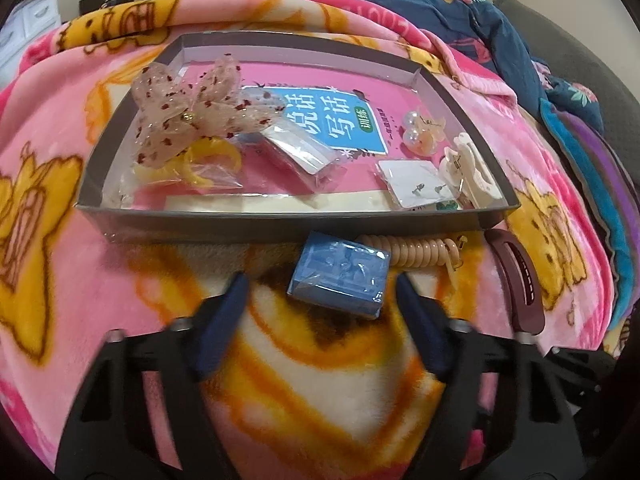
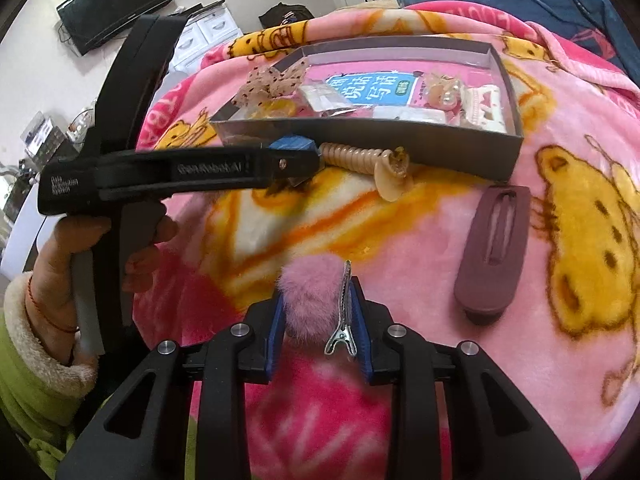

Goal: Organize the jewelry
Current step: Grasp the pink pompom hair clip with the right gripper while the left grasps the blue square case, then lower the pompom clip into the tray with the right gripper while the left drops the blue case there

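The booklet lining my grey tray (image 1: 192, 222) has a blue panel (image 1: 332, 120) printed with large white Chinese characters, 说话写话, and a small green tag beside them; smaller print there is too fine to read. On the side of my left gripper (image 2: 298, 162), seen from the right wrist view, white lettering reads "GenRobot.AI", with a tiny label near the handle that I cannot make out fully. My left gripper (image 1: 320, 288) stands wide, its blue pads on either side of a small blue box (image 1: 340, 276) that lies just outside the tray's near wall, beside a beige coil hair tie (image 1: 420, 250). My right gripper (image 2: 318, 304) is closed narrowly on a pink fluffy hair clip (image 2: 310, 296), its metal alligator clip against the right pad. A maroon hair clip (image 2: 494, 248) lies on the blanket near it. Inside the tray sit a speckled translucent bow (image 1: 200, 108), yellow rings in a bag (image 1: 200, 164), an earring card (image 1: 416, 184), pearl pieces (image 1: 416, 136) and a cream claw clip (image 1: 476, 172). Everything rests on a pink and yellow cartoon-bear blanket (image 1: 60, 128); a dark blue floral quilt (image 1: 460, 12), white drawers (image 2: 208, 28) and a dark monitor (image 2: 116, 8) lie beyond.
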The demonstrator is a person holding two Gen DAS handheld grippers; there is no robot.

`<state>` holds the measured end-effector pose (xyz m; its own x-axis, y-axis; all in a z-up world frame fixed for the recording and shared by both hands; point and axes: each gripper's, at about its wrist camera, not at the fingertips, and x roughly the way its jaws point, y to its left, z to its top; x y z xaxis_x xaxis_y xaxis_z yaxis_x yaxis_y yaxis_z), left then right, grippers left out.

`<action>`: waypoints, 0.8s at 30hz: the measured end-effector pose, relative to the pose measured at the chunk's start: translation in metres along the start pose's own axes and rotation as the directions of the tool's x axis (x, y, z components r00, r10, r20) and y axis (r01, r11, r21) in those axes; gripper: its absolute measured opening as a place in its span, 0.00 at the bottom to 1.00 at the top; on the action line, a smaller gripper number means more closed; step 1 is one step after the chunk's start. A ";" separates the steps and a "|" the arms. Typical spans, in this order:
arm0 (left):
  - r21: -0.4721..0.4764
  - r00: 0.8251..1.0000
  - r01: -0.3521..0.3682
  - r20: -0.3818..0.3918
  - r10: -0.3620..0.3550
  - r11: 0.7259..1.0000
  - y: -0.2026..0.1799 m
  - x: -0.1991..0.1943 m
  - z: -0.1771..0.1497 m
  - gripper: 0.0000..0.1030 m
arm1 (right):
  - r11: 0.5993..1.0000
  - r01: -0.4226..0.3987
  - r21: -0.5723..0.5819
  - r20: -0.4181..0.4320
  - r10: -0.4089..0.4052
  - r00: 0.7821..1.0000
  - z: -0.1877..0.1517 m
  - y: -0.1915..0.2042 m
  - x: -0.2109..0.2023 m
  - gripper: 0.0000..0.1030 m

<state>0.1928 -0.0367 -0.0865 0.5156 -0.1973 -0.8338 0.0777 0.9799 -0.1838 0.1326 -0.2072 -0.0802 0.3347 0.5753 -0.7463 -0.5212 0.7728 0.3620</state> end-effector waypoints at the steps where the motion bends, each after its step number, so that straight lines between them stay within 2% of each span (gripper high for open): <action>1: 0.002 1.000 0.018 0.005 -0.018 1.000 -0.001 -0.001 0.000 0.38 | 1.000 -0.002 0.006 0.003 0.002 1.000 0.001 -0.001 -0.002 0.27; 6: 0.011 1.000 0.005 0.027 -0.006 1.000 0.000 -0.010 -0.001 0.37 | 1.000 0.000 0.019 0.018 -0.001 1.000 0.005 -0.004 -0.013 0.27; 11: -0.003 0.997 0.006 0.077 -0.006 1.000 0.007 -0.040 -0.003 0.37 | 1.000 0.000 0.019 0.060 -0.001 0.998 0.014 -0.005 -0.031 0.27; 16: -0.042 0.992 -0.022 0.123 0.027 0.999 0.026 -0.070 0.004 0.37 | 1.000 0.005 0.015 0.132 -0.007 0.991 0.033 -0.006 -0.050 0.27; 24: -0.087 0.984 -0.063 0.163 0.077 0.994 0.051 -0.091 0.019 0.37 | 0.999 0.022 0.026 0.212 -0.027 0.977 0.068 -0.015 -0.063 0.27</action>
<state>0.1663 0.0316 -0.0101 0.6520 -0.1139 -0.7496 -0.0292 0.9842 -0.1749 0.1729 -0.2371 -0.0003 0.5072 0.5978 -0.6208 -0.4931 0.7920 0.3599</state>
